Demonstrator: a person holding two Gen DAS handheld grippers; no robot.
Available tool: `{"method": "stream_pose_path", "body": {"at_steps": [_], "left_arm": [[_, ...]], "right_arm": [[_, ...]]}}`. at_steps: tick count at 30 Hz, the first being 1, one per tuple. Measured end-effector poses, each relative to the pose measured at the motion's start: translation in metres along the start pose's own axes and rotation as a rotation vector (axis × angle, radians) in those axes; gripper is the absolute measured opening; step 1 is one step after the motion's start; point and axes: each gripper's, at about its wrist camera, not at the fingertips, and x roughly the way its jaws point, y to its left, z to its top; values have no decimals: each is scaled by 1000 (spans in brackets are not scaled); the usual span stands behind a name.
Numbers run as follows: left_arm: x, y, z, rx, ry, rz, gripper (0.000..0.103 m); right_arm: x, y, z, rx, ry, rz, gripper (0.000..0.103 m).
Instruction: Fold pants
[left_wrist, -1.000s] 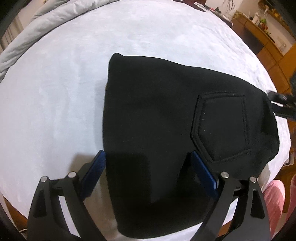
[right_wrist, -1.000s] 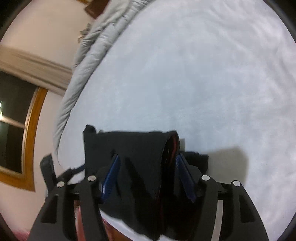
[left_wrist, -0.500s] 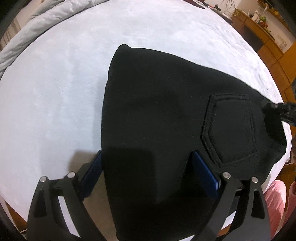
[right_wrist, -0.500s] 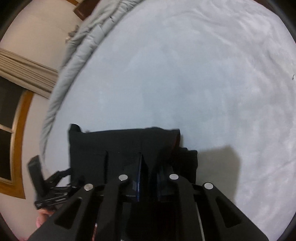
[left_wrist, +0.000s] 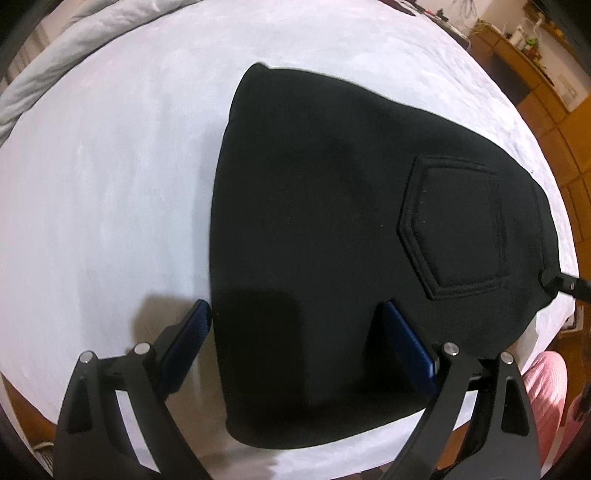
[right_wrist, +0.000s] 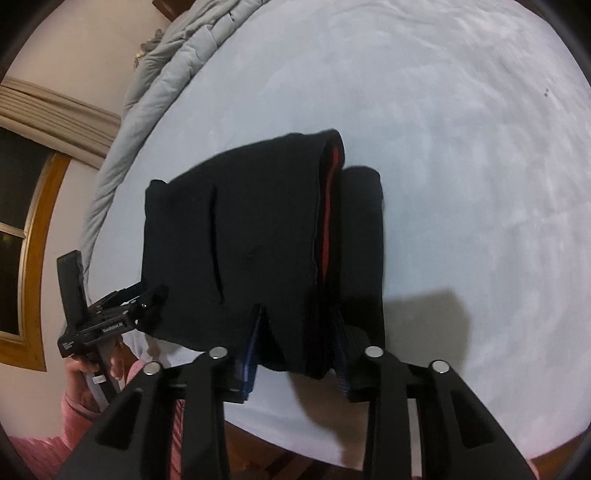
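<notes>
pants (left_wrist: 332, 221) lie folded into a compact black bundle on the bed (left_wrist: 110, 184), near the front edge, back pocket (left_wrist: 458, 229) facing up. in the right wrist view a red inner layer shows along the stacked edge, w/ a lower black layer poking out beside it.

left gripper (left_wrist: 295, 332) hangs above the near end of the bundle, jaws spread wide, pads either side of the cloth and not pinching; can't tell if they touch it.

right gripper (right_wrist: 299, 332) sits at the near edge of the bundle, jaws narrow but just been opening; cloth is between them. the left pad looks tucked under a tented bit of fabric, so can't tell for sure if it's pressing or let go — looks more like released.

risks, as i judge them: if the right hand pulls away w/ fabric snagged on a pad, the top layer drags and the fold opens. bundle is close to the bed edge, so a tug toward the person could slide it off. layers aren't flush, so another fold may come out lopsided.
</notes>
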Motion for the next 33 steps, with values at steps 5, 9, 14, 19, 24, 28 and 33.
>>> {"method": "stream_pose_path", "body": {"at_steps": [5, 9, 14, 19, 24, 28, 33], "left_arm": [[3, 5, -6, -16, -12, -2, 93], [5, 13, -18, -58, -3, -48, 94], [-8, 18, -22, -59, -6, -66, 92], [-8, 28, -28, -64, 36, -137, 92], [10, 33, -22, -88, 71, -171, 93], [16, 33, -17, -111, 97, -160, 95], [11, 4, -24, -27, 76, -80, 95]], "right_arm": [[1, 13, 4, -29, 3, -96, 21], [23, 9, 5, -42, 34, -181, 21], [7, 23, 7, -88, -5, -178, 30], [-1, 33, 5, -107, -24, -180, 36], [4, 26, 3, -90, -3, -168, 35], [7, 24, 3, -89, 6, -184, 37], [9, 25, 1, -103, 3, -220, 39]]}}
